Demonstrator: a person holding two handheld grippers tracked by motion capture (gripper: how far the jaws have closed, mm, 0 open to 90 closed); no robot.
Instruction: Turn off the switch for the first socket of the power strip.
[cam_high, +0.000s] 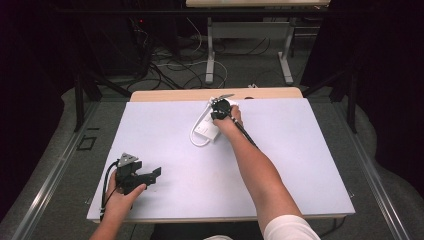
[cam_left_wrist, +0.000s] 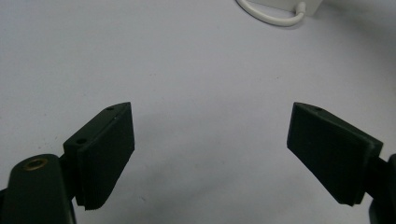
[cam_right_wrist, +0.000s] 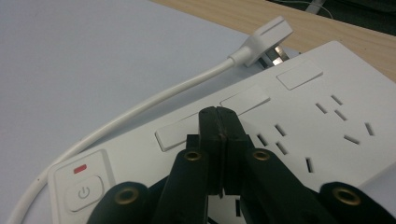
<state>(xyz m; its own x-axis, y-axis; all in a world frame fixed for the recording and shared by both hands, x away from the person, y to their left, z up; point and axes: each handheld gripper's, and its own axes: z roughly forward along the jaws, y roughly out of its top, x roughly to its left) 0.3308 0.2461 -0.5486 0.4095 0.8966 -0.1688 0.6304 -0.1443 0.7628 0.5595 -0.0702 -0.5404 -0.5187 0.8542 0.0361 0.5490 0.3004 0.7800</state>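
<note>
White plastic: a power strip (cam_right_wrist: 299, 121) lies on the pale counter (cam_high: 300, 165), directly under the right tongs (cam_right_wrist: 219, 116) and well ahead of the left tongs (cam_left_wrist: 210, 140).
Right tongs: pressed together with nothing between them, tips on or just above the strip's top face, beside a row of 3 flat covers; contact cannot be told.
Left tongs: spread wide over bare counter, holding nothing; the strip's white cable (cam_left_wrist: 273, 16) loops far beyond the tips.
Step in hand: likely a press or poke on the strip, judged from the closed tips bearing down on it.
Doing it well: keep the tips shut and upright, push straight down, and avoid sliding the light body sideways.
Power button (cam_right_wrist: 84, 191): near the tongs' base, to their left, under a red mark.
Plug (cam_right_wrist: 261, 42): beyond the tips, at the strip's far edge.
</note>
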